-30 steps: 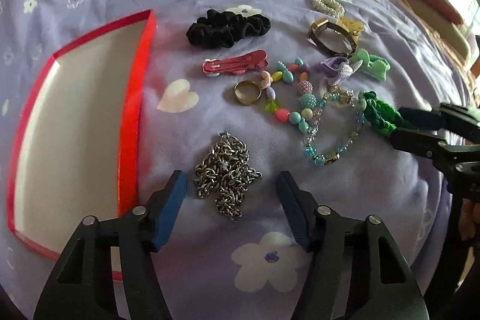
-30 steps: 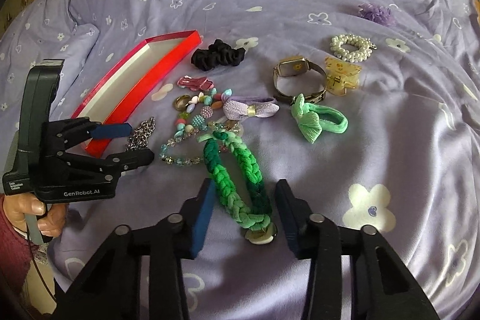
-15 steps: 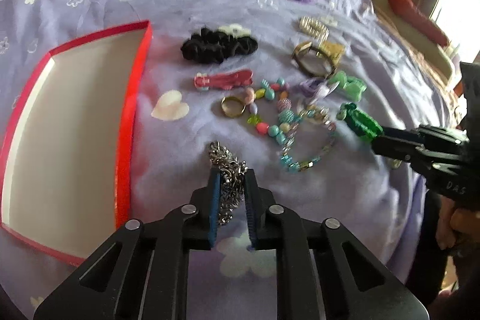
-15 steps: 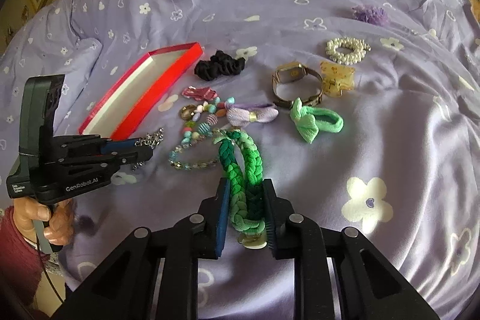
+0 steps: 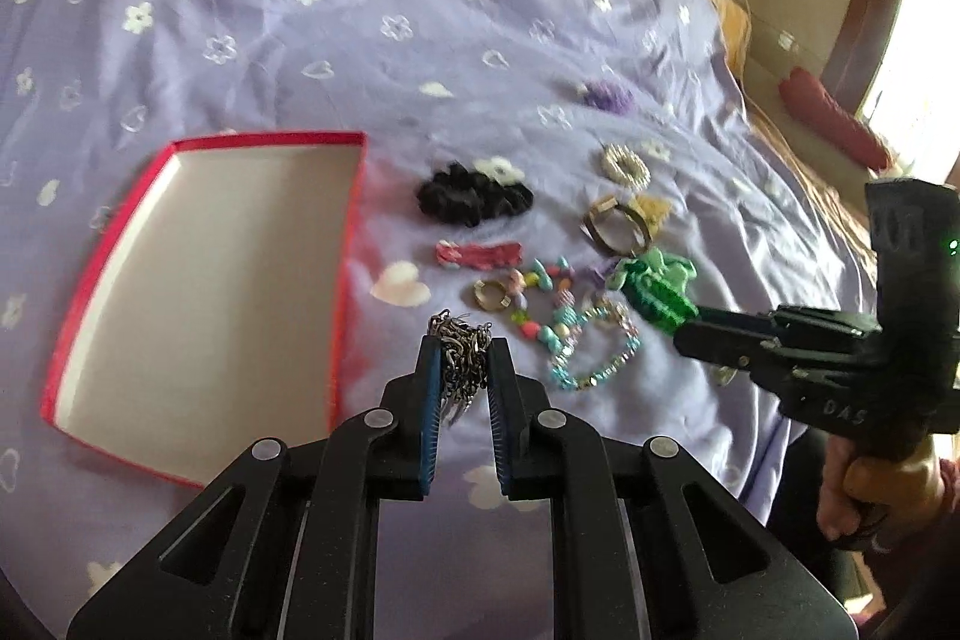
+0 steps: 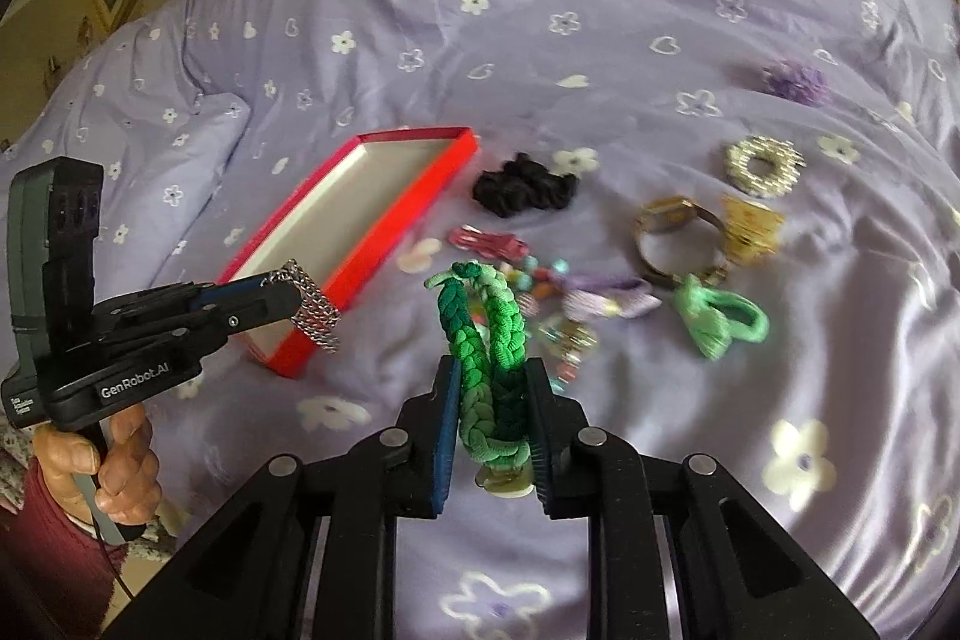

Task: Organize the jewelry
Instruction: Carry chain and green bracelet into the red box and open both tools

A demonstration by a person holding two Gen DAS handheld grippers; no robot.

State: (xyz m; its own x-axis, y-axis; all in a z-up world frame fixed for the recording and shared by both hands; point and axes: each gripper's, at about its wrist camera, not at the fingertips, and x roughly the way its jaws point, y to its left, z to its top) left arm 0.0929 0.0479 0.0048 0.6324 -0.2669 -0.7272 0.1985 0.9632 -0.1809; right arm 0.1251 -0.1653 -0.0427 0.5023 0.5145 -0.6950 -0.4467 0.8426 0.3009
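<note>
My left gripper point(image 5: 461, 346) is shut on a silver chain point(image 5: 459, 361) and holds it above the purple bedspread, just right of the red box point(image 5: 198, 286) with a white inside. It also shows in the right wrist view point(image 6: 288, 295) with the chain point(image 6: 312, 313) hanging over the box's near corner point(image 6: 360, 226). My right gripper point(image 6: 492, 370) is shut on a green braided bracelet point(image 6: 486, 334), lifted off the bed; in the left wrist view it point(image 5: 690, 325) holds the bracelet point(image 5: 657, 295) over the jewelry pile.
On the bedspread lie a black scrunchie point(image 5: 474, 199), a pink hair clip point(image 5: 480, 254), a gold ring point(image 5: 492, 295), beaded bracelets point(image 5: 570, 334), a gold watch point(image 6: 672, 226), a pearl scrunchie point(image 6: 765, 163), a mint hair tie point(image 6: 720, 316) and a purple flower point(image 6: 795, 82).
Both grippers have shut, the left on the chain and the right on the green bracelet, and have lifted them off the bed. The left one has moved toward the box.
</note>
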